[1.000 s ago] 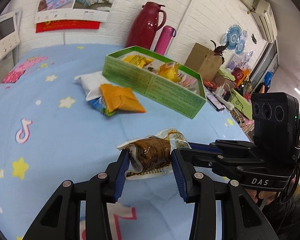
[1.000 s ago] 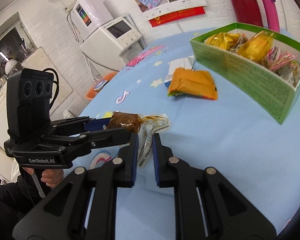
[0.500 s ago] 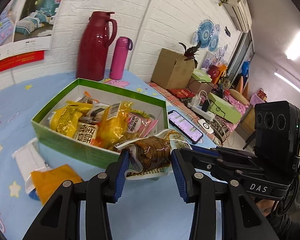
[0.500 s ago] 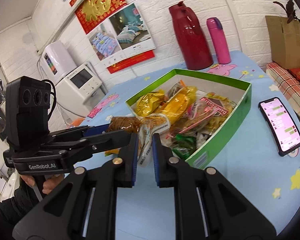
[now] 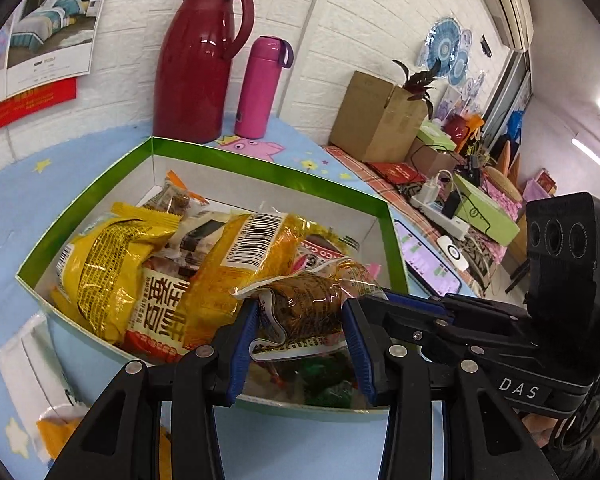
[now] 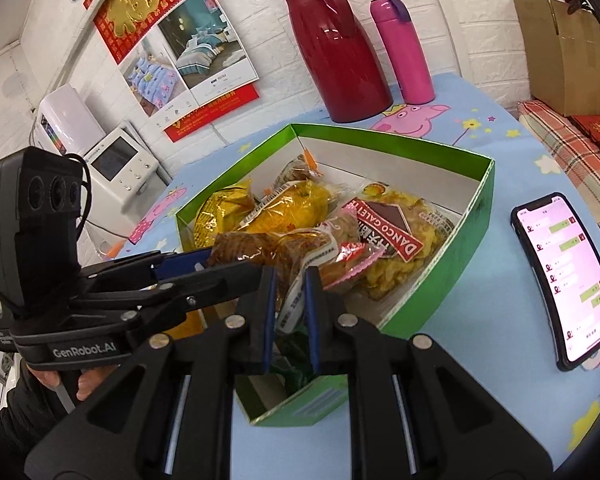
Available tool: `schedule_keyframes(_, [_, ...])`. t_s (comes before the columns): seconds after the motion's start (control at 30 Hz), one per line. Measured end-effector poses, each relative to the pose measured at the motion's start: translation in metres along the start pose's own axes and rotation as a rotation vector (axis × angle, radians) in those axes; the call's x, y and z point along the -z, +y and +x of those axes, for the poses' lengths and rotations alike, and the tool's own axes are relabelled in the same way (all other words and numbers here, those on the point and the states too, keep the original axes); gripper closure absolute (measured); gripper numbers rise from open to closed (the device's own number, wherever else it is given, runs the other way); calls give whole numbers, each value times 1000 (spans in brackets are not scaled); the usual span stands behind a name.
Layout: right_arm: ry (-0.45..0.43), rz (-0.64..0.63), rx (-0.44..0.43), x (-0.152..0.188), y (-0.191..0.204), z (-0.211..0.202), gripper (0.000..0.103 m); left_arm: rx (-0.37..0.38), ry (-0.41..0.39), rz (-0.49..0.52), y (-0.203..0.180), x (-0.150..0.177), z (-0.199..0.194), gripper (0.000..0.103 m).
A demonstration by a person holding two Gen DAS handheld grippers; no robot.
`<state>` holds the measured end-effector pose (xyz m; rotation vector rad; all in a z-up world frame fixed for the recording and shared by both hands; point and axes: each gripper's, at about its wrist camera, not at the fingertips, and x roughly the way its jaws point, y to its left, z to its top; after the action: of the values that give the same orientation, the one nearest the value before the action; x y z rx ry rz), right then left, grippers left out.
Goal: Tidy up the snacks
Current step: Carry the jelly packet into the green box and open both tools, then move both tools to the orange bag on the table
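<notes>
If the two grippers let go unevenly, the brown snack packet (image 5: 304, 312) could catch on the heaped yellow packets (image 5: 112, 276) and slide over the rim of the green box (image 5: 268, 168) onto the desk. The left gripper (image 5: 300, 344) has its jaws set moderately apart around the packet's body. The right gripper (image 6: 290, 300) has its jaws nearly closed, pinching the packet's flat sealed end, so the packet hangs above the near part of the box.

Glossy crinkled plastic snack packet (image 5: 308, 304), cardboard box (image 5: 268, 168).
</notes>
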<state>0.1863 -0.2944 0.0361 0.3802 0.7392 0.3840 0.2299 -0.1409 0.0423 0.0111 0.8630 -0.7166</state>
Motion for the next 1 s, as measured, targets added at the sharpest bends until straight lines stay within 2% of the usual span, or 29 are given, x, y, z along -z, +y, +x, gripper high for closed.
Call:
schedule_keyframes(0.1, [-5,-1,24,-4,-4,8,87,-9,15,-23,9,-5,9,59])
schedule_keyframes(0.2, [-30,-23,66,-3,-5,3,77,-35,-11,-20,11,-2,2,58])
schedule_keyframes(0.23, [-37,-28,67,-2,-5,-2,74,-38,-14,-17,11,0,0,50])
schedule_keyframes(0.27, [-42,-30,71,-1,-5,-4,62,-39,-24,-19,11,4,-6,36])
schedule_keyframes(0.3, [-56,-33,84,1,-4,-10,54,-45,-40,-27,10,6,-10,29])
schedule_keyframes(0.33, [-75,-38,100,2,-3,-14,39,-56,-59,-38,9,8,-15,19])
schedule_keyframes(0.37, [-98,-43,113,4,-1,-21,35,-80,-84,-51,8,13,-23,13])
schedule_keyframes(0.47, [-123,-47,138,9,5,-34,26,-144,-123,-68,5,21,-40,3])
schedule_keyframes(0.67, [-132,-52,121,25,24,-54,11,-246,-135,-93,3,46,-71,2])
schedule_keyframes(0.9, [-124,-64,69,44,52,-60,2,-296,-159,-106,3,77,-105,1])
schedule_keyframes(1.0, [-114,-61,33,49,62,-58,1,-309,-160,-116,6,85,-116,1])
